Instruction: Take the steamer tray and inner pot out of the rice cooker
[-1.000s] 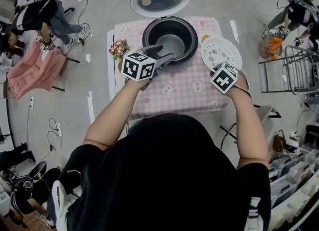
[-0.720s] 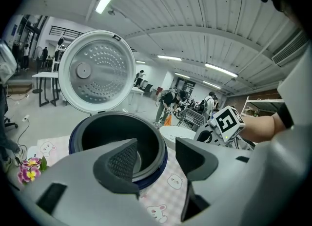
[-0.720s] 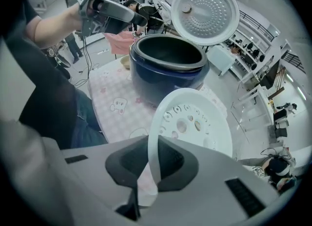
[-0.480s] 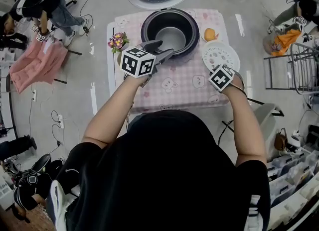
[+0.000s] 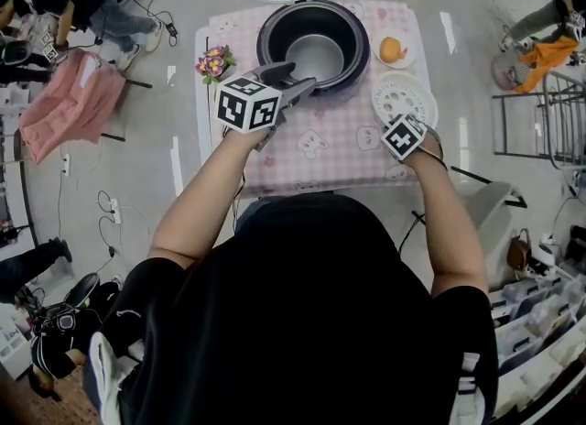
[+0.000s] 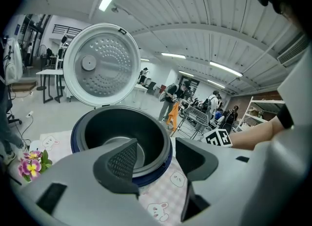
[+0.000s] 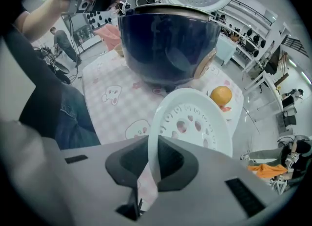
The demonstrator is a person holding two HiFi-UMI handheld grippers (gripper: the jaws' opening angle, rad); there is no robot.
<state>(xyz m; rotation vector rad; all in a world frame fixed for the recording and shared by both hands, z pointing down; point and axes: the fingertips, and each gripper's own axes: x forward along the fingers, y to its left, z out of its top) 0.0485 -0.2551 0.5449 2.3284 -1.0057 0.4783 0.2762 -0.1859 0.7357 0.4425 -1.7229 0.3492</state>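
Head view: the white, perforated steamer tray (image 5: 403, 98) is just right of the open rice cooker (image 5: 313, 34). The dark inner pot (image 5: 314, 55) sits inside, mouth up.

Left gripper view: the left gripper (image 6: 153, 158) is released and empty.

Right gripper view: the right gripper (image 7: 153, 159) pinches the tray's near rim, the disc tilted.

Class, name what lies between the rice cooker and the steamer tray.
Only bare checked tablecloth separates the rice cooker from the steamer tray, as the head view shows.

White steamer tray (image 5: 404, 100) beside cooker (image 5: 265, 48); inner pot (image 5: 316, 55) inside.
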